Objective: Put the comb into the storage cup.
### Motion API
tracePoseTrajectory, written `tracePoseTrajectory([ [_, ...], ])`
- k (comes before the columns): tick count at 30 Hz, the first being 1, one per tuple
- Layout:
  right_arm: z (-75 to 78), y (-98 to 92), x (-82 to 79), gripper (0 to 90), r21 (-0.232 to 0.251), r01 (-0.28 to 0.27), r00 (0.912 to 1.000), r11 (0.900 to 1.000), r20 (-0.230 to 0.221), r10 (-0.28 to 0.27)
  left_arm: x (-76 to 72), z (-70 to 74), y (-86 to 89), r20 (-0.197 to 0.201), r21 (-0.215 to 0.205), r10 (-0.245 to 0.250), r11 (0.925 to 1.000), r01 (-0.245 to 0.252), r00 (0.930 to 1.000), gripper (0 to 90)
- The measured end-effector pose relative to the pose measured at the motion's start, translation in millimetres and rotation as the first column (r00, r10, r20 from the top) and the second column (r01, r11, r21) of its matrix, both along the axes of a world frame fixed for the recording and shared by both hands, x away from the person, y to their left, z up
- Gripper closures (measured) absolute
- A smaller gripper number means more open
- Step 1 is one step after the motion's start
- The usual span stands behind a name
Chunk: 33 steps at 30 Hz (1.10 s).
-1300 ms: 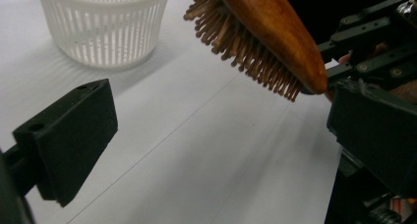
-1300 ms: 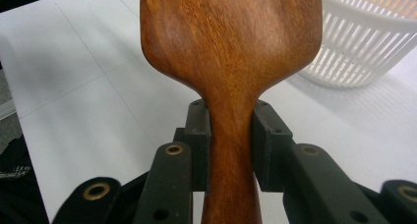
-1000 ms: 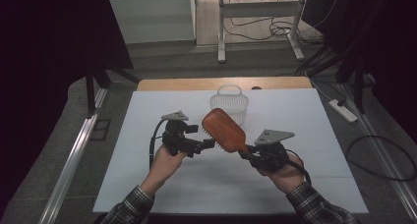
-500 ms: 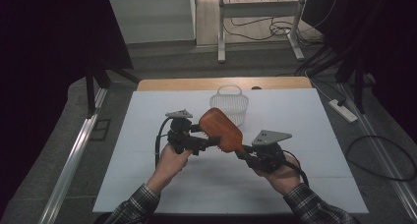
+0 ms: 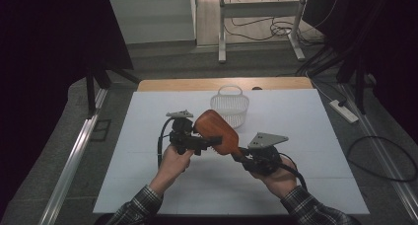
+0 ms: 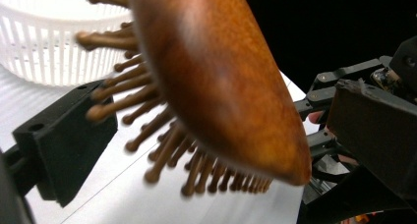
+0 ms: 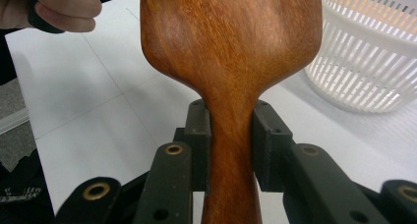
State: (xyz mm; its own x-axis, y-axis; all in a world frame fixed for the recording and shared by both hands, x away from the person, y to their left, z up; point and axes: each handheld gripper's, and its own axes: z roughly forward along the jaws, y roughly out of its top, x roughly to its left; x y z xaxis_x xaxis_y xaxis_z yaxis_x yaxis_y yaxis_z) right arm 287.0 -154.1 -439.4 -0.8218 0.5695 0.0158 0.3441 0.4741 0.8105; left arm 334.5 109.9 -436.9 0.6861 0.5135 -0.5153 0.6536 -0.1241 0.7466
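Note:
A wooden paddle hairbrush (image 5: 216, 130) is held off the white tabletop, its smooth brown back (image 7: 231, 42) facing up. My right gripper (image 7: 231, 138) is shut on the brush's narrow neck, one black pad on each side; in the high view this gripper (image 5: 245, 158) sits right of centre. My left gripper (image 5: 207, 142) reaches in from the left at the brush head. In the left gripper view its jaws (image 6: 216, 130) stand wide with the bristled head (image 6: 216, 81) between them, wooden bristles pointing toward the left pad (image 6: 64, 140). No pad visibly presses the head.
A white slotted basket (image 5: 229, 106) with a handle stands just behind the brush, also seen in the left gripper view (image 6: 44, 47) and the right gripper view (image 7: 373, 62). The white board (image 5: 148, 185) covers the table; a bare wooden strip (image 5: 162, 84) runs along its far edge.
The left gripper has edged right toward the brush head, and the brush head has shifted slightly left. The right gripper's hold on the neck is unchanged.

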Motion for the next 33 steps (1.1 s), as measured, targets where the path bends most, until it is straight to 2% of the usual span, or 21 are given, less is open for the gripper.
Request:
tracePoseTrajectory([
  [5,-0.7,4.1,-1.6,72.2,0.003,-0.008,1.0,1.0,0.003,0.008,0.9,-0.8,-1.3,-0.016,-0.014,-0.01,0.9999,0.01,0.9998,0.0],
  [12,-2.0,8.2,-4.0,72.2,0.0,-0.021,0.9997,1.0,0.012,0.021,2.0,-1.0,-0.7,-0.038,-0.013,0.003,0.9999,-0.004,0.9993,0.2],
  [16,-2.0,8.7,-5.1,72.2,-0.001,-0.022,0.9995,1.0,0.024,0.022,2.6,-2.0,1.0,-0.062,-0.028,0.005,0.9996,-0.007,0.9981,8.2],
  [22,-1.9,8.9,-5.5,72.2,-0.003,-0.024,0.9992,1.0,0.031,0.024,4.3,-4.5,5.2,-0.125,-0.106,-0.026,0.9943,0.013,0.9918,30.5],
  [23,-1.9,8.9,-5.5,72.2,-0.003,-0.024,0.9992,1.0,0.031,0.024,4.3,-4.5,5.2,-0.125,-0.106,-0.026,0.9943,0.013,0.9918,32.4],
  [27,-2.8,8.8,-5.2,72.2,0.001,-0.03,0.999,1.0,0.035,0.029,5.5,-7.5,9.1,-0.174,-0.18,-0.042,0.9835,0.01,0.9839,39.1],
  [33,-5.1,10.1,-4.1,72.2,-0.016,-0.031,0.9988,0.999,0.037,0.032,5.9,-10.5,9.6,-0.196,-0.214,-0.069,0.9765,0.026,0.9783,45.1],
])
